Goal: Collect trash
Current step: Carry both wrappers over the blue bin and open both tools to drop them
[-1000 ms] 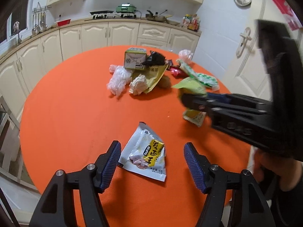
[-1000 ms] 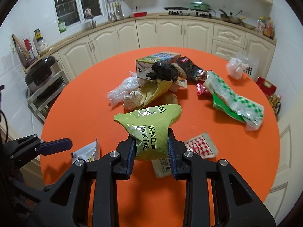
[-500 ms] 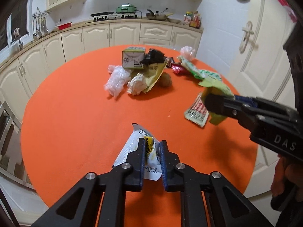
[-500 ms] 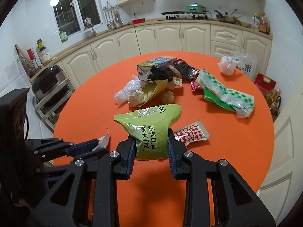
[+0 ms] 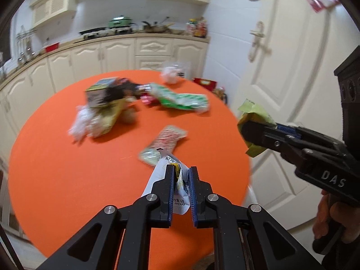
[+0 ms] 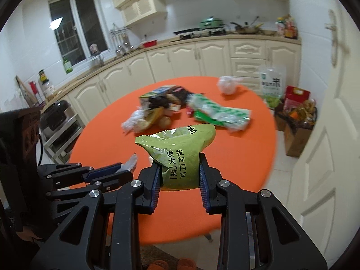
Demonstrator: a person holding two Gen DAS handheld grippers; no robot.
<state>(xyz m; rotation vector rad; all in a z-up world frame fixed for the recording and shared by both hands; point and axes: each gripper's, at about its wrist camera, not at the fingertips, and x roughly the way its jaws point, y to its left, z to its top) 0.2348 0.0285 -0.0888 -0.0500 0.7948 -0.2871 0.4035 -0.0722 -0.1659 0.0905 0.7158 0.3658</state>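
1. Both tongs are loaded. The left tongs [image 5: 181, 175] have just been closing and now pinch a white snack packet [image 5: 177, 181] with yellow print, lifted clear of the desk [image 5: 67, 168].
2. The right tongs [image 6: 180, 175] are clamped on a green snack bag [image 6: 180, 155], which stands up between the pads, above the near edge of the desk.
3. So two pieces look collected. No bin or sack shows in either view, so I cannot tell where they are to go.
4. Much is left. Near the middle of the desk lies a red-and-white checked wrapper [image 5: 166, 140].
5. Farther off sits a heap: a small carton [image 6: 155, 95], crumpled clear plastic [image 5: 83, 123], a yellow wrapper [image 5: 110, 119] and something dark on top.
6. To the right of that heap lies a long green-and-white bag [image 6: 220, 113], and at the far edge a knotted white bag [image 6: 227, 84].
7. My guess is the task is in its early part.
8. The desk is round with a plain orange cover. Around it is a kitchen with cream cabinets [image 6: 180, 60], a stove with a green pot [image 6: 211, 22], a dark window [image 6: 74, 27] on the left and a white door [image 5: 281, 67] on the right.
9. Boxes and bags [image 6: 294, 112] stand on the tiled floor by the door.
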